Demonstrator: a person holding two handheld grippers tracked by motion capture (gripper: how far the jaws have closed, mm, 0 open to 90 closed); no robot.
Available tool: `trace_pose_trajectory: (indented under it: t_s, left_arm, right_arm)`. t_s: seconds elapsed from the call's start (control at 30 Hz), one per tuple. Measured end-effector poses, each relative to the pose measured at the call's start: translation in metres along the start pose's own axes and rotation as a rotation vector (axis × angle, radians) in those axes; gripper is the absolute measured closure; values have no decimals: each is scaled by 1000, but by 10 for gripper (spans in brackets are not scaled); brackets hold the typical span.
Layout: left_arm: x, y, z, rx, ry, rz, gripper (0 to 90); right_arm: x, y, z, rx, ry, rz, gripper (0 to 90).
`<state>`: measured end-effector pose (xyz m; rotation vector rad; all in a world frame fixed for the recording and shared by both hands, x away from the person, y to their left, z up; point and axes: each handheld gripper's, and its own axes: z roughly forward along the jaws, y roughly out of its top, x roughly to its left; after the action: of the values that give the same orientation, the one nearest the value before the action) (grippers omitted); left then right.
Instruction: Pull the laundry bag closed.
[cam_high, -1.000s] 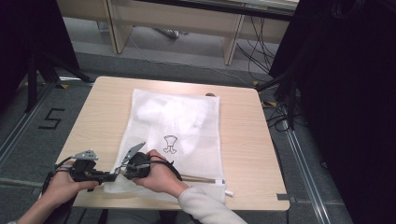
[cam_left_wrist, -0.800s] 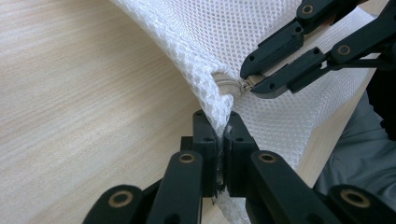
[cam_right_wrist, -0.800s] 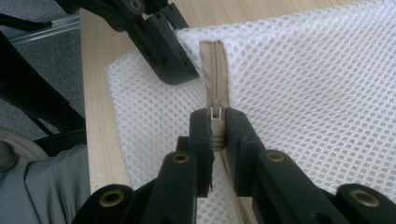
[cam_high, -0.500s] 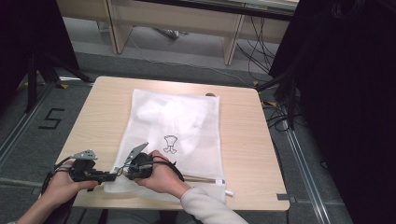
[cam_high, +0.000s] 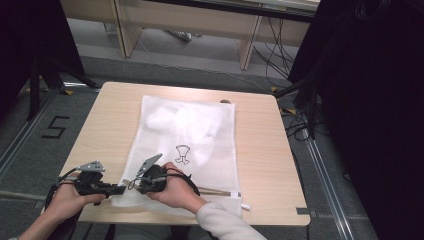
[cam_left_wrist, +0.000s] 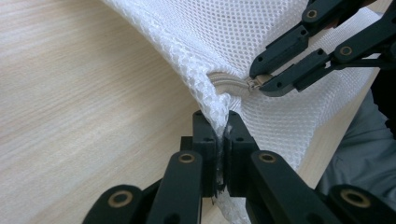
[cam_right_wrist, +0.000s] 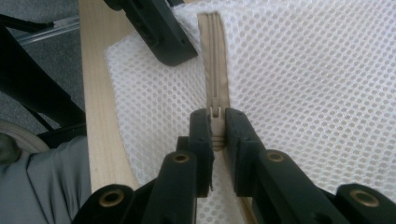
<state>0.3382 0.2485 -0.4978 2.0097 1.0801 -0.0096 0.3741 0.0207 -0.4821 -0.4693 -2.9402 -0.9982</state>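
On near edge of table (cam_high: 260, 150) we see white mesh laundry bag (cam_high: 190, 130) lying flat, beige zipper (cam_right_wrist: 214, 56) along its near side, small black drawing on front. Left gripper (cam_left_wrist: 222, 122) clamped on bag's corner mesh, lifting it slightly. Right gripper (cam_right_wrist: 215, 122) pinched shut on zipper pull (cam_right_wrist: 215, 112). Around table we see grey floor, cables, floor mark "5" (cam_high: 55, 127). Nothing blocks bag.

White open-weave mesh bag (cam_left_wrist: 261, 32) (beige woven zipper tape (cam_right_wrist: 213, 56)) on matt pale wood-grain table (cam_left_wrist: 84, 93)
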Motion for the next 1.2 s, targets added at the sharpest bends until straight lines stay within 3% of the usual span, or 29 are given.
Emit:
trace_pose_trajectory:
  t_s: [0.13, 0.27, 0.4, 0.63, 0.83, 0.93, 1.0, 1.03, 1.2]
  left_arm:
    - [1, -1, 1, -17, 1, -13, 852]
    - [0, 0, 0, 2, -4, -11, 852]
    - [0, -1, 2, -21, -1, -14, 850]
    - [1, -1, 2, -18, 2, -11, 850]
    - [1, -1, 2, -19, 6, -10, 849]
    - [1, -1, 1, -16, 8, -12, 849]
    - [2, -1, 0, 11, 5, -4, 849]
    - [1, -1, 2, -12, 10, -8, 849]
    - [2, -1, 1, -10, 15, -9, 849]
  right_arm:
    - [-1, -2, -1, 2, 2, 0, 825]
    - [-1, -2, -1, -3, 3, -14, 825]
    - [-1, -3, -1, -2, 3, 11, 825]
    - [-4, -5, -2, 1, 7, -7, 825]
    - [-3, -4, -5, 10, 7, 6, 825]
    - [-3, -5, -6, 14, 2, 4, 825]
    - [-4, -6, -7, 13, 4, 6, 825]
    - [-5, -6, -6, 12, 4, -1, 825]
    - [-5, -7, -6, 20, 5, 3, 825]
